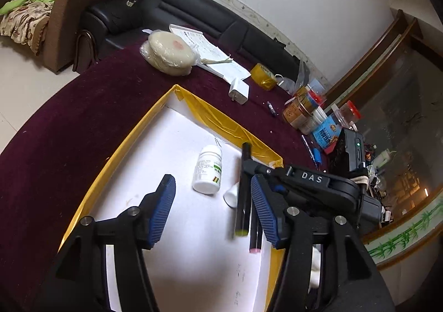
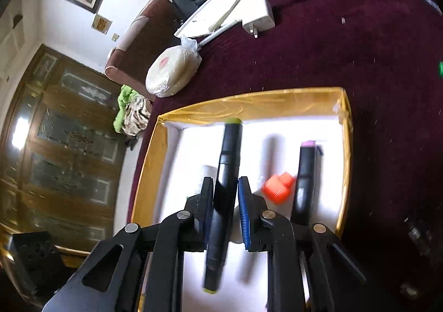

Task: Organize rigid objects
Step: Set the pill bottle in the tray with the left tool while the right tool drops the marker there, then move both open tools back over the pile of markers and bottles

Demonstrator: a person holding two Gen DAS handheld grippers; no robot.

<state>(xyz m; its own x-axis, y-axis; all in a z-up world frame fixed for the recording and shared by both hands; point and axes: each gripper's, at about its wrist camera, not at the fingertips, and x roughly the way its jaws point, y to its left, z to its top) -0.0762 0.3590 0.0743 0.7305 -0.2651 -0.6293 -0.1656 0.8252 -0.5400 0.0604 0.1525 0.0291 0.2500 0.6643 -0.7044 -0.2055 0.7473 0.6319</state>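
While clamped lengthwise in right gripper (image 2: 225, 198) jaws, green-tipped marker (image 2: 225, 173) hanging over tray (image 2: 249, 104), parallel to pink-tipped marker (image 2: 304, 173) rightward; left gripper (image 1: 213, 207) jaws wide, empty.

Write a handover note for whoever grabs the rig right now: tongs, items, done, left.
Left tongs: open, empty, over the yellow-edged tray.
Right tongs: shut on the green-capped marker, held over the tray.
Done: white pill bottle and pink-capped marker lie in the tray.
Left: set the green-capped marker down; white charger and tape roll remain on the maroon cloth.
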